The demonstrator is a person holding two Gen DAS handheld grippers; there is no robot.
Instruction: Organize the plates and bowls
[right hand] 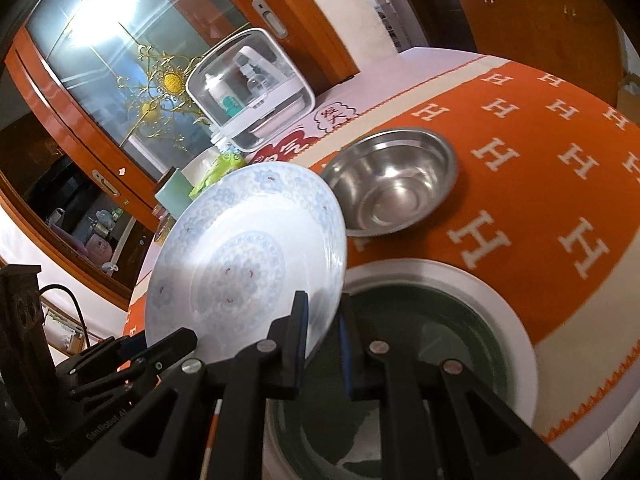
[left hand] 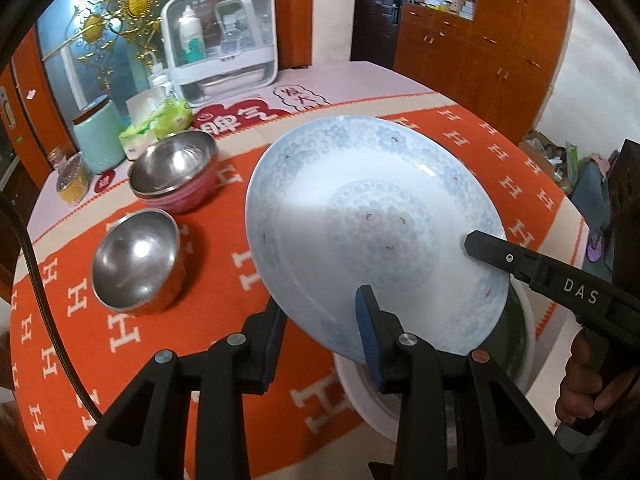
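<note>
A white plate with a pale blue pattern hangs tilted above the orange tablecloth. My left gripper is shut on its near rim. My right gripper is shut on its right rim, and one of its black fingers lies across the plate's face. Just under the plate sits a white-rimmed dish with a dark green inside. One steel bowl stands at the left. Another steel bowl sits inside a pink bowl behind it. A wider steel bowl stands beyond the green dish.
At the table's far side stand a white storage box with bottles, a green tissue pack, a mint canister and a small jar. Wooden cabinets rise past the right table edge. A hand grips the right tool.
</note>
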